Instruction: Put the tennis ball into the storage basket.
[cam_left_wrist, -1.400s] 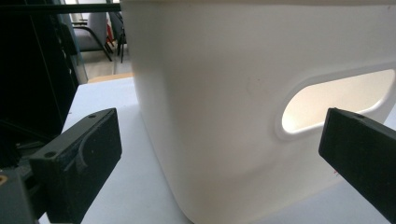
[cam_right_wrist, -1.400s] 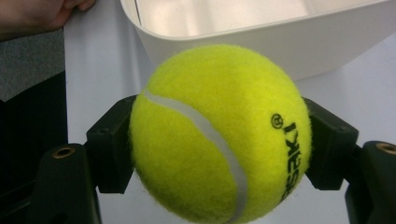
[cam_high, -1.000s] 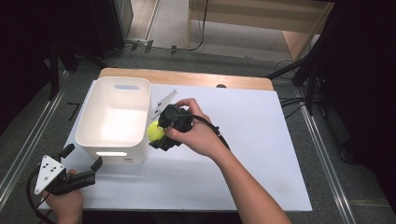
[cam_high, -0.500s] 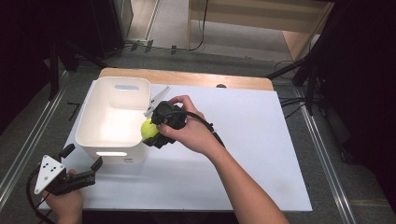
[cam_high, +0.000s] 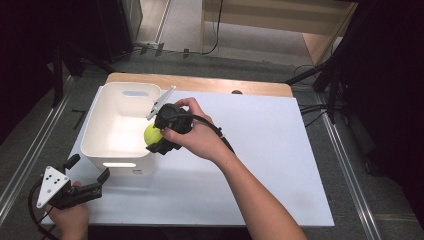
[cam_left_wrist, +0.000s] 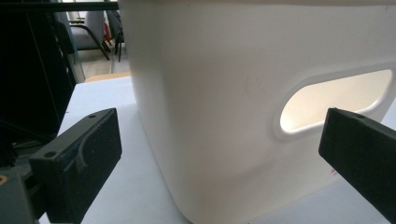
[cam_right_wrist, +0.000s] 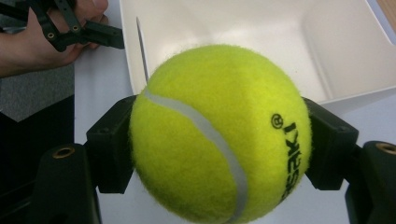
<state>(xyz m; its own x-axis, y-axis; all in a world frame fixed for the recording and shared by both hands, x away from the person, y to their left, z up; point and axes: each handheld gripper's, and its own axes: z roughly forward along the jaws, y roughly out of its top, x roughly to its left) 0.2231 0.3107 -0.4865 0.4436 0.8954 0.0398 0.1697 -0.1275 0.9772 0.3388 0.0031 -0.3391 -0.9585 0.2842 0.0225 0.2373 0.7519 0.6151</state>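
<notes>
From the high view we see our right gripper (cam_high: 156, 139) clamping the tennis ball (cam_high: 151, 134) at the bin's (cam_high: 95, 130) three o'clock rim. Our left gripper (cam_left_wrist: 224, 154) view shows spread jaws facing the bin wall. Our right gripper view shows the ball pinched above the bin.

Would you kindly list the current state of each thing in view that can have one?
Tennis ball: clamped in the right tool, over the bin's rim.
White bin: upright, nothing seen inside.
Right tool: shut on the tennis ball.
Left tool: open, holding nothing, beside the bin's near handle slot.
</notes>
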